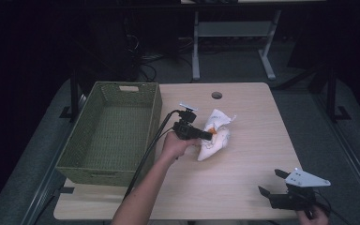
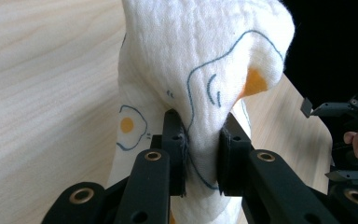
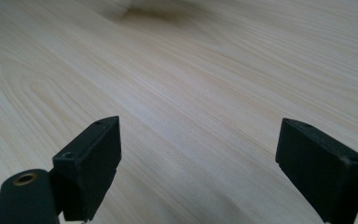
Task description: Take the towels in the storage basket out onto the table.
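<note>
Crinkled egg-print cloth point(image 2: 200, 51), left tool point(image 2: 200, 154) clamping

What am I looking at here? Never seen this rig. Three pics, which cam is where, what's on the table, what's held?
No robot arm here: a person holds a pair of hand-held tongs in each hand. The wide picture comes from a fixed camera above the table. The other two come from cameras riding on each of the tongs, looking along their black jaws.

On the light wooden table sit a green woven basket, which looks empty, at the left, and a white cloth printed with fried eggs near the middle.

The left tongs are shut on a fold of that cloth, pinching it between the two jaws. The high view shows them at the cloth, beside the basket.

The right tongs are open with nothing between the jaws, just bare wood ahead. They sit at the table's near right corner.
</note>
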Demonstrator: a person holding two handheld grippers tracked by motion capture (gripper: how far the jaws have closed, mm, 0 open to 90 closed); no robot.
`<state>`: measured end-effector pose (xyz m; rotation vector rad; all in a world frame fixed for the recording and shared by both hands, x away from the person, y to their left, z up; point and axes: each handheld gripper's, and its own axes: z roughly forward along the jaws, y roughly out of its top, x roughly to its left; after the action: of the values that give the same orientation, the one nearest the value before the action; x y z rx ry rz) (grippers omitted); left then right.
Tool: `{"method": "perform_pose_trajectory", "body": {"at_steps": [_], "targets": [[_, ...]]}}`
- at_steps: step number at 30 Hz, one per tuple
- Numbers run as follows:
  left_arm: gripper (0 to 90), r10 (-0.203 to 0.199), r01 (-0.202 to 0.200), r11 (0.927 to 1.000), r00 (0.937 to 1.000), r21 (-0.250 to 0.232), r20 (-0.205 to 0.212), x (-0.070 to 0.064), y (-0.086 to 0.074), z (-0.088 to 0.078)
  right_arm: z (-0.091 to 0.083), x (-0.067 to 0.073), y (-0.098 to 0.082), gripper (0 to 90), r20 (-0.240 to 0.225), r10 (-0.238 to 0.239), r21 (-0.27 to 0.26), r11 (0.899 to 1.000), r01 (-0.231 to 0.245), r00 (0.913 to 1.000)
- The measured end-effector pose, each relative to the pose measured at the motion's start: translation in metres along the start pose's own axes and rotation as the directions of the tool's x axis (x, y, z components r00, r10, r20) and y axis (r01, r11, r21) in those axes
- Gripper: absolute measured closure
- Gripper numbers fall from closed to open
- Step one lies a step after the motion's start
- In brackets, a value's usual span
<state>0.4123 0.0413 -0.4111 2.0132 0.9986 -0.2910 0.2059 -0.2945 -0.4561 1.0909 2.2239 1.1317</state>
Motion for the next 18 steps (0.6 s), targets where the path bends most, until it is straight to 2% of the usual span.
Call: {"method": "perform_pose_trajectory", "body": {"at_steps": [6, 14, 18], "targets": [[74.5, 0.001, -0.001, 0.9998, 0.9995, 0.022, -0.032, 0.0009, -0.0015, 0.003, -0.0011, 0.0003, 0.0001, 13.9, 0.0, 0.005, -0.005, 1.0, -0.005, 1.0], [66.7, 0.01, -0.008, 0.9997, 0.997, 0.025, -0.077, -0.0004, -0.0027, 0.0033, -0.0007, 0.0004, 0.0003, 13.9, -0.002, 0.003, -0.005, 1.0, -0.003, 1.0], [65.1, 0.011, -0.009, 0.9996, 0.9969, 0.026, -0.078, -0.0008, -0.004, 0.0032, -0.0009, 0.0001, 0.0003, 13.9, 0.0, 0.002, -0.005, 1.0, -0.002, 1.0]]}}
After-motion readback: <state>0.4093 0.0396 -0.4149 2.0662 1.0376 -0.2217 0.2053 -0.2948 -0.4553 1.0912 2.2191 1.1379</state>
